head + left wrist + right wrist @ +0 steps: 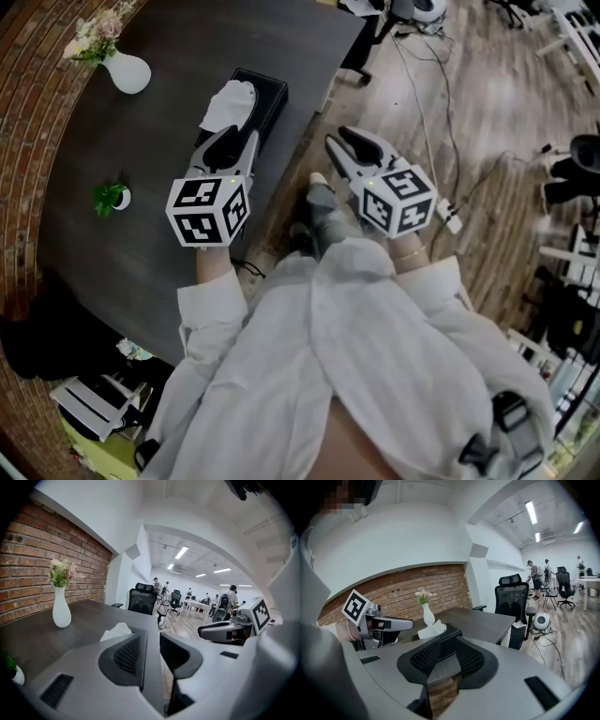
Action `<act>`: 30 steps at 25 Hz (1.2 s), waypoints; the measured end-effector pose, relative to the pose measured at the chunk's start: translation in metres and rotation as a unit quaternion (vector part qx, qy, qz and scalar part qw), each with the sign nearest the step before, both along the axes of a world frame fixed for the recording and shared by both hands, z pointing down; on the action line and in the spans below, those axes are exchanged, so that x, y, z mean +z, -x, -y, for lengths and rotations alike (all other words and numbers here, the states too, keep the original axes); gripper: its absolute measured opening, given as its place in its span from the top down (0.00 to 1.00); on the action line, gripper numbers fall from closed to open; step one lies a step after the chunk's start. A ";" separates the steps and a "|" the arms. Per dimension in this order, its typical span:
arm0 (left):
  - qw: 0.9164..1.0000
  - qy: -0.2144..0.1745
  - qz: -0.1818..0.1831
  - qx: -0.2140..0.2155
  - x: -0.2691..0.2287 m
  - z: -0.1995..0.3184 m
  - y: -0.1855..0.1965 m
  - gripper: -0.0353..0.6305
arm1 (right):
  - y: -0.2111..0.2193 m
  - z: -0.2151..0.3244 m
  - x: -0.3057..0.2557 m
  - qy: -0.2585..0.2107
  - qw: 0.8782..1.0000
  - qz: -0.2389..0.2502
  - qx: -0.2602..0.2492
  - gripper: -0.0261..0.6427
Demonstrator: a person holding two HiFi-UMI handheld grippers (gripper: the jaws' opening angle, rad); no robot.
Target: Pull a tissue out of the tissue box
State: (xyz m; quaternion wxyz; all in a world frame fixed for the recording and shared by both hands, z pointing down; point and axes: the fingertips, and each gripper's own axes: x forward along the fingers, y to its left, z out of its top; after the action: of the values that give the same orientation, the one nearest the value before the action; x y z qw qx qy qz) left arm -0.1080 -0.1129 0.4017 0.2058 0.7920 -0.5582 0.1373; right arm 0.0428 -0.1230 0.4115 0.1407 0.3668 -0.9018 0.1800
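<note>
- My left gripper (239,139): jaws a narrow gap apart, nothing between them, pointing at the near end of the tissue box (269,97).
- My right gripper (339,137): jaws slightly apart, empty, off the table (141,234) edge.
- Tissue box: black, on the table, with a white tissue (228,105) standing from its top.

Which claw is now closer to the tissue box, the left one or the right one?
Left. The left claw is at the near end of the tissue box, over the table. The right claw is past the table's edge, over the floor, farther away.
</note>
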 end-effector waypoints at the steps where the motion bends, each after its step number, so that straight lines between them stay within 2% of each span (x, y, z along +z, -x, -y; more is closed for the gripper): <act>1: 1.000 0.002 0.000 -0.006 0.001 0.000 0.004 0.78 | 0.004 0.002 0.001 0.001 1.000 -0.001 -0.006 0.83; 6: 0.999 -0.001 -0.007 -0.047 0.001 0.010 0.026 0.78 | 0.032 0.022 0.002 -0.002 0.999 0.004 -0.039 0.83; 13: 0.996 0.006 0.007 -0.089 0.001 0.033 0.057 0.78 | 0.080 0.071 -0.010 -0.015 0.995 0.016 -0.101 0.83; 21: 0.989 0.014 0.016 -0.145 -0.006 0.080 0.085 0.77 | 0.122 0.129 -0.019 -0.018 0.983 0.019 -0.180 0.83; 30: 0.980 0.017 0.033 -0.196 -0.013 0.112 0.087 0.76 | 0.141 0.174 -0.021 -0.018 0.967 0.027 -0.253 0.83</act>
State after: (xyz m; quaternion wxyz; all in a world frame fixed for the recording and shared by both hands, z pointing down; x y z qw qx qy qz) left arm -0.1945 -0.2245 0.3885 0.2236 0.6587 -0.7064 0.1305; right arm -0.0979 -0.2968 0.3906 0.1512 0.1241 -0.9717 0.1323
